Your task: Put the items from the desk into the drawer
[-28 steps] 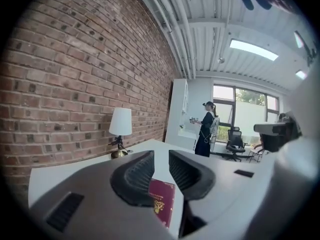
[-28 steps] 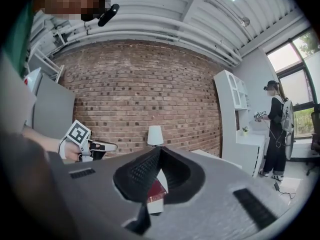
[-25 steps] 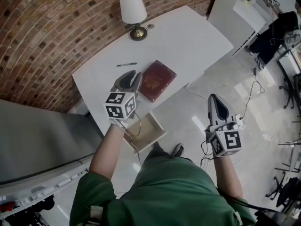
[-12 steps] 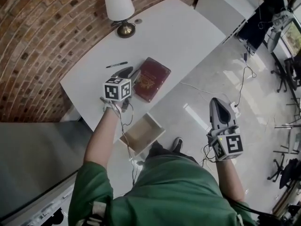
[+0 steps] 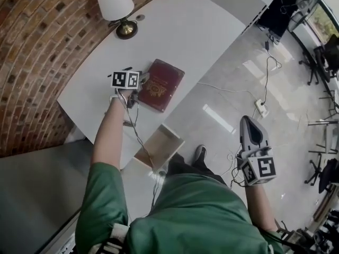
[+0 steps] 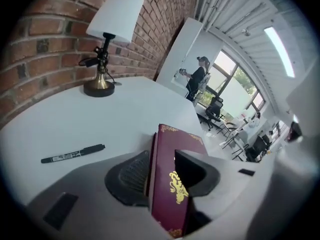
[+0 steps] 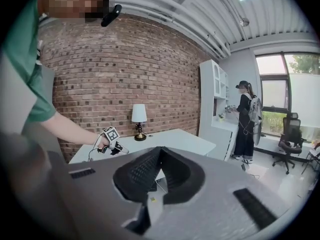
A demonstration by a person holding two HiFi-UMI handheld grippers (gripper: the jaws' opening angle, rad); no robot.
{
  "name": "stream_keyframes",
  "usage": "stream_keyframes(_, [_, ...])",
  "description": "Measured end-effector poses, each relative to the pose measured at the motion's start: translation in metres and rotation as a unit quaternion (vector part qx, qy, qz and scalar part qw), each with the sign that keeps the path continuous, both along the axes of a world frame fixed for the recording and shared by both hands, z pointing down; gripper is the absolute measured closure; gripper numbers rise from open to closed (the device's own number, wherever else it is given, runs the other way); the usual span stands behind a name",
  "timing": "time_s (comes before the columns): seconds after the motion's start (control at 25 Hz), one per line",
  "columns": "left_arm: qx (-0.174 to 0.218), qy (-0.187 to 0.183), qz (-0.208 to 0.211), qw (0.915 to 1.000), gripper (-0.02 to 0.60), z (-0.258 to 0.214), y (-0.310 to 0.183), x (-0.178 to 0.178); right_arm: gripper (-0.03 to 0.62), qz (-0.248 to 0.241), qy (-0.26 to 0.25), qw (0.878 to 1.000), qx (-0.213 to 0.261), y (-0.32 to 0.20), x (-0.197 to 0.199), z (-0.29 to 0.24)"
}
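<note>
Head view, clock directions.

- Task's thing: dark red hardcover book with gold emblem [image 5: 161, 84], flat on the white desk top [image 5: 180, 30], near the front edge. Long axis runs 1 to 7 o'clock.
- Left gripper [image 5: 139, 84] at the book's 9 o'clock side, pointing towards 3 o'clock. Left gripper view: jaws have just been spreading and stand released, astride the book's edge, one pad under and one over the cover. No squeeze evident.
- Right gripper [image 5: 249, 123] clenched on nothing, over the floor at 4 o'clock from the book, well apart. Left hand is far nearer.
- Open wooden drawer [image 5: 159, 147] at 6 o'clock from the book, below the desk edge.
- Black marker pen [image 6: 72, 153] on the desk beyond the left gripper, untouched.

Judgement: next comes closing on the cover, then a carry towards 6 o'clock.
</note>
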State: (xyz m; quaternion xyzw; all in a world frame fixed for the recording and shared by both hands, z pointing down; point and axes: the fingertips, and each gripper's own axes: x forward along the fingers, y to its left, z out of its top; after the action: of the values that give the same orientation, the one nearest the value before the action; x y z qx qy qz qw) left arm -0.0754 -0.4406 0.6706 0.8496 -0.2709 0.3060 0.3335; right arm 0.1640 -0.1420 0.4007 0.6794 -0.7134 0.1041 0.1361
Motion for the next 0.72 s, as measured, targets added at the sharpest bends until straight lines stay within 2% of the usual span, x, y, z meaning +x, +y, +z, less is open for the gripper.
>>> stream_keyframes(0.2, [-0.051,-0.003,0.042,0.9978,0.413,0.018,-0.002,0.008,0.591,0.017,-0.009,1.000,-0.019,0.010,0.003,0.017])
stream_keyframes(0.44, [-0.084,-0.013,0.096,0.9918,0.399,0.033,0.010,0.019,0.591,0.023,-0.011,0.999,-0.030,0.014,-0.001,0.030])
stream_keyframes(0.6, [-0.101,0.006,0.098,0.9901,0.453,0.030,0.016,0.025,0.591,0.022,-0.016,0.999,-0.037,0.015,-0.001,0.036])
stream_keyframes(0.72, [-0.102,-0.004,0.127,0.9866,0.471,0.024,0.024,0.029,0.591,0.017,-0.021,0.999,-0.040,0.012,-0.003,0.039])
